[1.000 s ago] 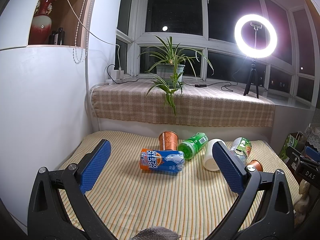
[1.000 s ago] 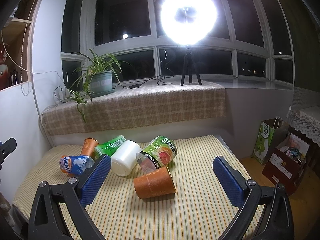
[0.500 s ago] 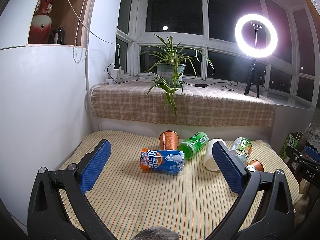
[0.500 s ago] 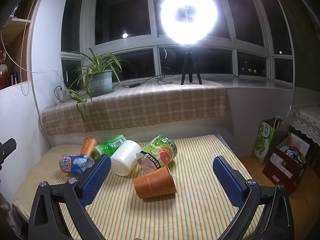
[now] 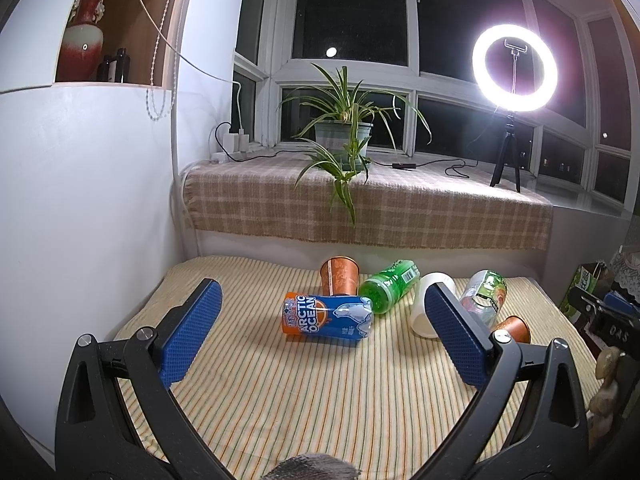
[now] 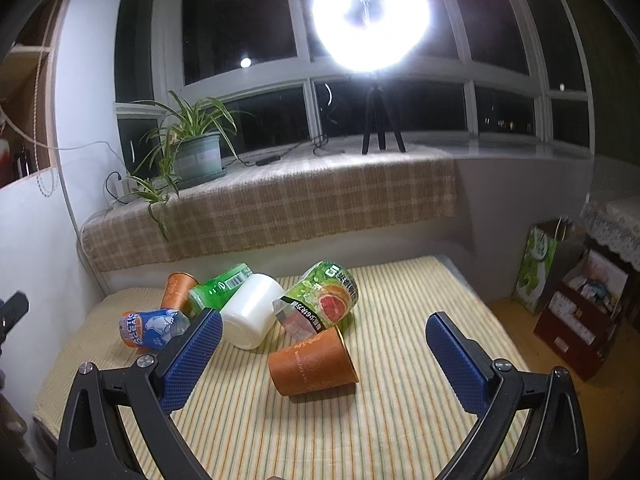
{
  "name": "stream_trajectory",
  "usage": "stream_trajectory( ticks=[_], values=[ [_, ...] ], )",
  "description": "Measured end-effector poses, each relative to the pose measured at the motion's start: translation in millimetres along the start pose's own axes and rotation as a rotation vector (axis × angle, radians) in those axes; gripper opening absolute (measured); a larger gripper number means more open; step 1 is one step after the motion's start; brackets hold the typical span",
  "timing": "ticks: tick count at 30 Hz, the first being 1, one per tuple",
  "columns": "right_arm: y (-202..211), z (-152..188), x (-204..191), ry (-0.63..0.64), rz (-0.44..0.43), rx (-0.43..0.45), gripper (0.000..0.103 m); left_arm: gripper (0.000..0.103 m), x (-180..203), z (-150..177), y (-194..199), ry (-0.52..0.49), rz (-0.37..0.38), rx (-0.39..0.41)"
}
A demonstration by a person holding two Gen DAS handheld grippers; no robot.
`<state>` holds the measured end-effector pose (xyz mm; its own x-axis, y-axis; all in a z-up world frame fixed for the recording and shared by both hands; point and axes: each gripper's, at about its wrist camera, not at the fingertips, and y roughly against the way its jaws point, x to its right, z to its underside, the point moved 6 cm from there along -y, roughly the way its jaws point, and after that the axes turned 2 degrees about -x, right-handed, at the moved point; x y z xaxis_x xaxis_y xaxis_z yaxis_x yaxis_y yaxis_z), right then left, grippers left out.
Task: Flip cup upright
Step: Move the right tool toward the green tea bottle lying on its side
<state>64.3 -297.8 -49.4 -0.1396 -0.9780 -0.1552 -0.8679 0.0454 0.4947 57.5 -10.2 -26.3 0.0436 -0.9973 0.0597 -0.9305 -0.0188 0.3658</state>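
Observation:
Several cups lie on a striped cloth. In the right wrist view an orange paper cup [image 6: 311, 364] lies on its side, mouth to the right, between the pads of my open right gripper [image 6: 322, 344]. Behind it lie a white cup [image 6: 253, 310], a grapefruit-print cup [image 6: 323, 299], a green cup [image 6: 218, 288] and a blue Arctic Ocean cup [image 6: 151, 327]. Another orange cup [image 6: 178, 291] stands rim-down at the back. In the left wrist view my open left gripper [image 5: 322, 328] holds nothing; the blue cup [image 5: 327, 315] lies just ahead, the rim-down orange cup [image 5: 340, 275] behind it.
A white wall [image 5: 88, 208] borders the cloth on the left. A checked windowsill ledge [image 6: 280, 208] with a potted plant [image 6: 192, 152] and a ring light [image 6: 370, 20] runs behind. Bags and boxes [image 6: 576, 300] stand on the floor to the right.

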Motion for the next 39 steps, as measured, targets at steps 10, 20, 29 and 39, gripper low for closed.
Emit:
stream_trajectory(
  ticks=[10, 20, 29, 39],
  values=[
    [-73.6, -8.2, 36.3, -0.249, -0.147, -0.245, 0.103, 0.103, -11.5, 10.6, -6.7, 0.008, 0.018, -0.066],
    [-121.9, -17.3, 43.7, -0.415, -0.260, -0.414, 0.103, 0.103, -23.6, 33.2, -17.4, 0.008, -0.001, -0.155],
    [-132.8, -43.3, -16.1, -0.339, -0.356, -0.486, 0.097, 0.103, -32.6, 42.7, -23.9, 0.020, -0.006, -0.189],
    [-164.6, -46.8, -80.5, -0.290, -0.395, -0.608, 0.090, 0.103, -49.7, 47.0, -24.3, 0.044, -0.017, -0.199]
  ],
)
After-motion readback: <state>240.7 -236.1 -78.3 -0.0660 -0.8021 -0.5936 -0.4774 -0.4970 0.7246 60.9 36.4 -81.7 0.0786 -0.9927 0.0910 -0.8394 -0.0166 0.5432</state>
